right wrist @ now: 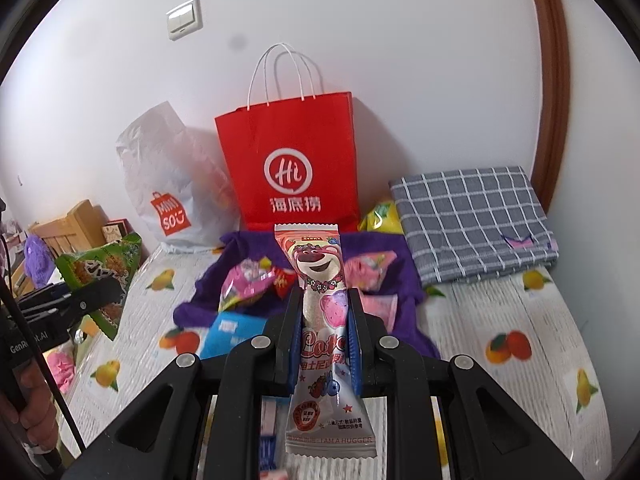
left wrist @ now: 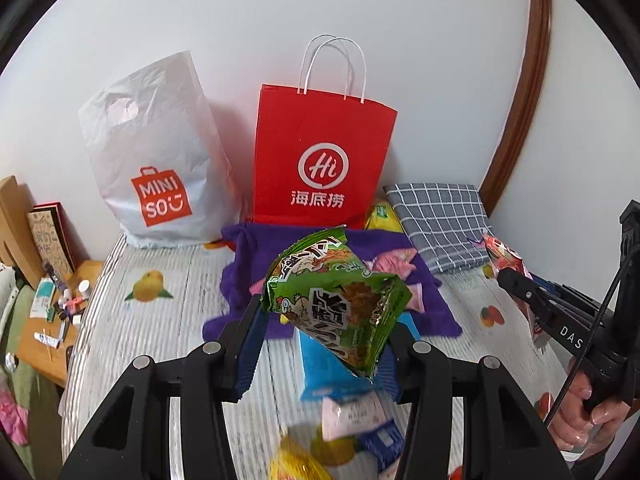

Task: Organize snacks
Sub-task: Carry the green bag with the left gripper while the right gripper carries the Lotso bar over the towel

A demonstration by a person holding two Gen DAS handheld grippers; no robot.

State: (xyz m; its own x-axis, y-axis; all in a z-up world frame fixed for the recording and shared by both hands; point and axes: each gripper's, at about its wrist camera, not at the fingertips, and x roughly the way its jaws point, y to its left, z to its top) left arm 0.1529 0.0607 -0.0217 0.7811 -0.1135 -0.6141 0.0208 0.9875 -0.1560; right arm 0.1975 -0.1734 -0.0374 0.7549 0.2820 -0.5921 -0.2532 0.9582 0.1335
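The left gripper point(left wrist: 320, 320) has its jaws clamped on a green crinkled snack packet point(left wrist: 336, 300); the right gripper point(right wrist: 325, 320) jaws grip a pink bear-printed candy pouch point(right wrist: 320, 312), both above the purple cloth point(right wrist: 256, 248).

"MINISO" on white bag point(left wrist: 156, 168), "Hi 海底捞" on red bag point(left wrist: 322, 160), "I AM A HUGGER" on pink packet point(right wrist: 320, 332)

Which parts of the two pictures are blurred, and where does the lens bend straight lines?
Left wrist view: the snacks at the bottom edge are blurred; the brown door frame curves. Right wrist view: the white Miniso bag looks soft and hazy; the pink bear packet in the tongs is sharp.
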